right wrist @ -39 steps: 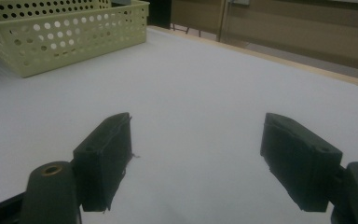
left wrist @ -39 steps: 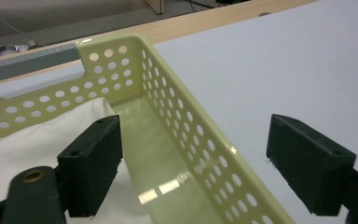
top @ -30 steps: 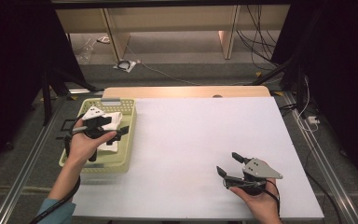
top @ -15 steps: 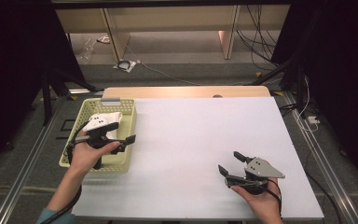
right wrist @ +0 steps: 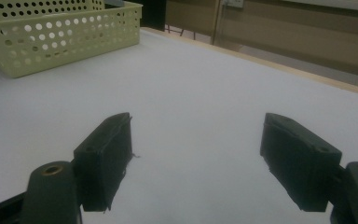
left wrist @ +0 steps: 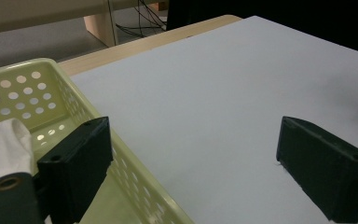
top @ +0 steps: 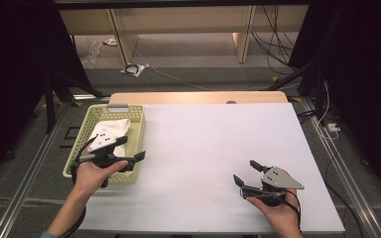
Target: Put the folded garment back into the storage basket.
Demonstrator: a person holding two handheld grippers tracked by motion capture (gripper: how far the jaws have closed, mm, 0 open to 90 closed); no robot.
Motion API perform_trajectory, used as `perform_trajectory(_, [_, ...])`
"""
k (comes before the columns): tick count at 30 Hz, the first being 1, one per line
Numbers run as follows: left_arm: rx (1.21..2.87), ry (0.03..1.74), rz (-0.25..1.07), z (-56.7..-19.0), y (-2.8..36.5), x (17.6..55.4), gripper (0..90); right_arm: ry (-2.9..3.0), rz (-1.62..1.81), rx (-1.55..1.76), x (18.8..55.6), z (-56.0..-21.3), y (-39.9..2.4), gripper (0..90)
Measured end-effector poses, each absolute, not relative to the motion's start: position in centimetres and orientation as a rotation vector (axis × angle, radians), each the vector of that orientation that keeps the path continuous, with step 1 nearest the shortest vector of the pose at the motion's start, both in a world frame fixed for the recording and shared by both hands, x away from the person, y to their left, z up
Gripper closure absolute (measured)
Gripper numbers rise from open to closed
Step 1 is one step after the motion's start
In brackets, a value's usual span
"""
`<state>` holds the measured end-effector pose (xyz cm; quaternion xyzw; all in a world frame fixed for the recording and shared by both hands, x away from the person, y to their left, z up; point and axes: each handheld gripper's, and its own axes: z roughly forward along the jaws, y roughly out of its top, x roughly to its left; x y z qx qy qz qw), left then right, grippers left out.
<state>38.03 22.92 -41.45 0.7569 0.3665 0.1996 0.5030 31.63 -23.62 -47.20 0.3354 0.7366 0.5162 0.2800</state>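
No writing or label can be read on anything here. A pale green basket (top: 136, 130) with punched holes sits at the left edge of the white table (top: 203, 148), and a white cloth (top: 110, 130) lies inside it. The left gripper (top: 131, 148) hangs over the basket's near right wall with its jaws spread wide and nothing between them, the cloth just beside one jaw. The right gripper (top: 245, 172) rests low over bare table, well apart, jaws also spread and empty.
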Motion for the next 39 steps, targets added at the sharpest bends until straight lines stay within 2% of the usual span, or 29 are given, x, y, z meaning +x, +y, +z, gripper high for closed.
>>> perform_trajectory(24, [1.835,0.799,0.544,-42.9,22.5,35.1,10.2,1.982,1.396,0.886,31.7,-46.8,-24.8,25.5])
perform_trajectory(39, [1.867,0.695,0.554,-44.2,21.0,33.2,10.6,1.986,1.389,0.895,31.4,-47.0,-25.0,25.5])
